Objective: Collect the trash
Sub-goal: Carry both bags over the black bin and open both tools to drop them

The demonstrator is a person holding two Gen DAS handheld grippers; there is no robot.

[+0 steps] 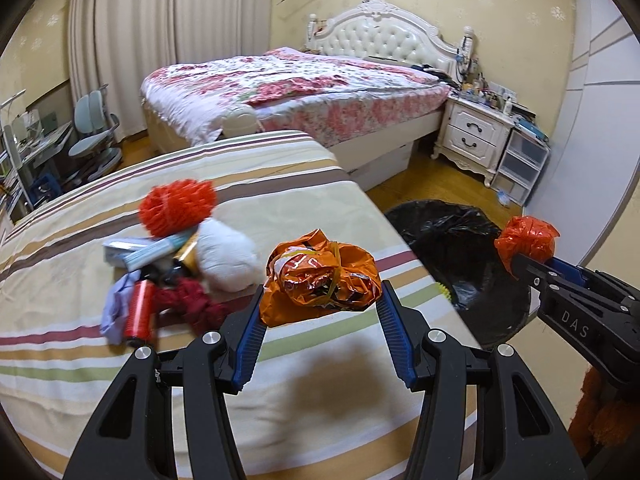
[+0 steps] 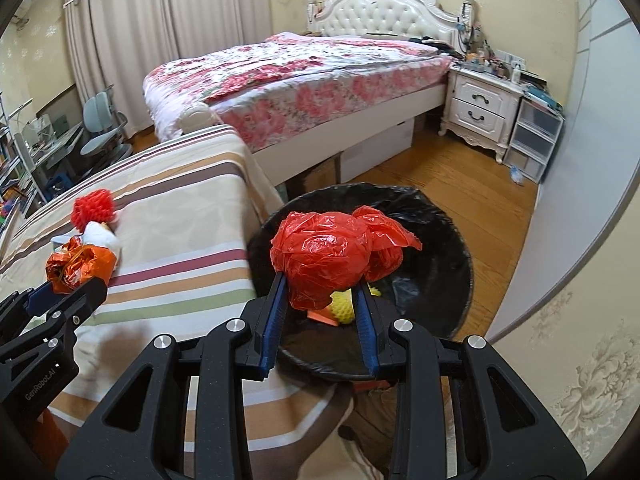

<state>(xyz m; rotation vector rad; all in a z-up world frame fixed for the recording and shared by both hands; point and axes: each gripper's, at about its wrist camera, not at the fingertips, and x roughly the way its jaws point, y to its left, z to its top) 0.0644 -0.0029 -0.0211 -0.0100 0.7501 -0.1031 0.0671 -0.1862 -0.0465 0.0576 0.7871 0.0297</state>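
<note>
We stood in a bedroom with pale patterned wallpaper (image 2: 580, 380).

We saw a floral-covered bed (image 1: 296, 84) with a tufted white headboard (image 1: 380, 36), a white nightstand (image 1: 472, 136) beside it, long curtains (image 2: 128, 40), a wooden floor (image 2: 460, 176) and a desk chair (image 1: 94, 128).

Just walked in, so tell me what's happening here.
Someone is clearing trash off a striped bed with a gripper in each hand. The right gripper holds a red plastic bag over a black-lined bin. The left gripper grips an orange wrapper above the bed. More trash lies in a pile on the bed.
</note>
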